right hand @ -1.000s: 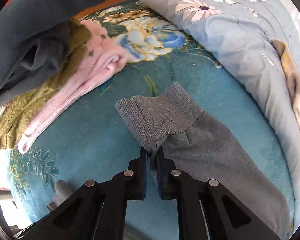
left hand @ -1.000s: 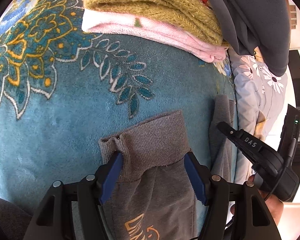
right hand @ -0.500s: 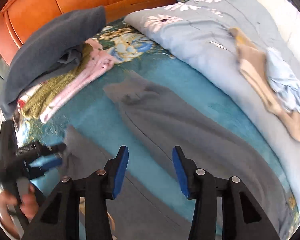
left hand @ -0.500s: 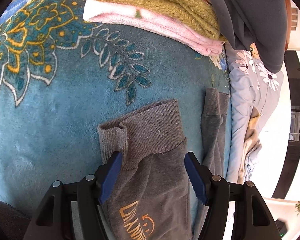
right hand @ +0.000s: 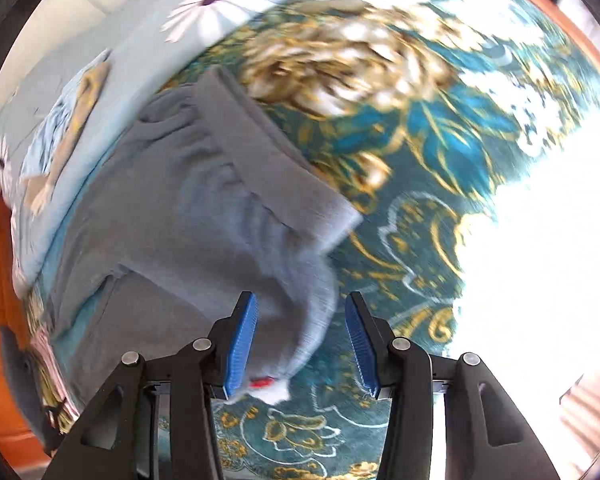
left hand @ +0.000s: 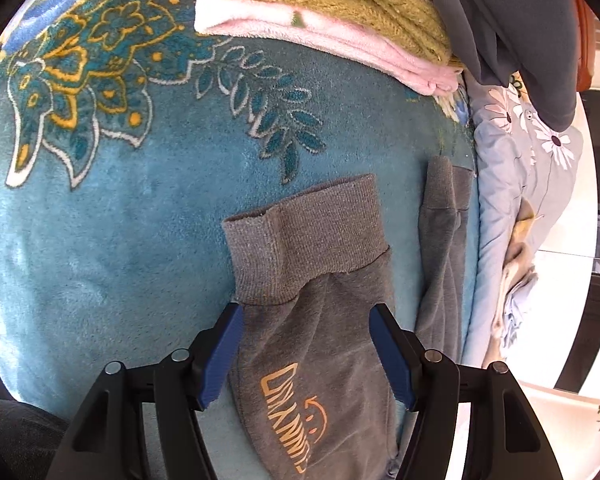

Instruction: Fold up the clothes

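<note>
Both tongs stand open over one grey sweatpants: left tongs straddle a cuff, right tongs, just opened, straddle the blurred waistband. Only the left view shows the clothes pile on the bed.

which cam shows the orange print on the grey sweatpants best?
Left wrist. The orange print sits sharp on the grey sweatpants leg, just below the ribbed cuff. The right wrist view is motion-blurred and shows only plain grey fabric, no print.
</note>
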Motion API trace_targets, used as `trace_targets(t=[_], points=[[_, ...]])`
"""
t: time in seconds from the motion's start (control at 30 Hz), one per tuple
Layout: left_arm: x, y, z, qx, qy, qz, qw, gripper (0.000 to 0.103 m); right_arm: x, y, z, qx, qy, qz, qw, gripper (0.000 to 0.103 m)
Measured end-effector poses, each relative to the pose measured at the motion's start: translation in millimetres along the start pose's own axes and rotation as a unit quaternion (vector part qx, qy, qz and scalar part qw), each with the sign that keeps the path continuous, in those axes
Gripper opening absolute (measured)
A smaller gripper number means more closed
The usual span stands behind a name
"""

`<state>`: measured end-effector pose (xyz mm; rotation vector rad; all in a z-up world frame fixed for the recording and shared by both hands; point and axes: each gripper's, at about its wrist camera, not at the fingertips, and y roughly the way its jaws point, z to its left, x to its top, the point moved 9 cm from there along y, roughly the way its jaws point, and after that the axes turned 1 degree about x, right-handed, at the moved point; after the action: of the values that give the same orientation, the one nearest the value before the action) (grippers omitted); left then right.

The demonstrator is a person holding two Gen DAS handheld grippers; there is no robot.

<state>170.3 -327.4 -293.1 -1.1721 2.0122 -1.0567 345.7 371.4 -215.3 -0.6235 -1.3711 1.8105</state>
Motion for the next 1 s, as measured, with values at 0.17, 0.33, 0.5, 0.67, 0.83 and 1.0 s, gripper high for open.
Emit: trace_targets(t=[0.17, 0.33, 0.5, 0.67, 0.83, 1.0], points=[[-4, -5, 10, 0.061, 0.023, -0.011, 0.9978, 0.069, -23, 19, -23, 0.052, 0.065, 0.013, 0.996, 0.059], [-5, -2, 13, 0.06, 0.02, -0.002, 0.998, 0.069, -25, 26, -7, 0.105, 0.091, 0.015, 0.99, 0.06], [-3, -1, 16, 0.061, 0.018, -0.005, 0.998, 0.066, -18, 22, 15, 0.123, 0.053, 0.012, 0.991, 0.06], [-3, 3, 17, 0.065, 0.018, 0.002, 0.9977, 0.031, -26, 30, 8, 0.12, 0.042, 0.018, 0.992, 0.06], [-2, -2, 15, 0.065, 0.024, -0.016, 0.9974, 0.012, -31, 41, -1, 0.137, 0.069, 0.025, 0.988, 0.06], [0, -20, 1, 0.012, 0.028, -0.052, 0.9982, 0.01, -28, 44, -2, 0.149, 0.1, 0.036, 0.983, 0.009]])
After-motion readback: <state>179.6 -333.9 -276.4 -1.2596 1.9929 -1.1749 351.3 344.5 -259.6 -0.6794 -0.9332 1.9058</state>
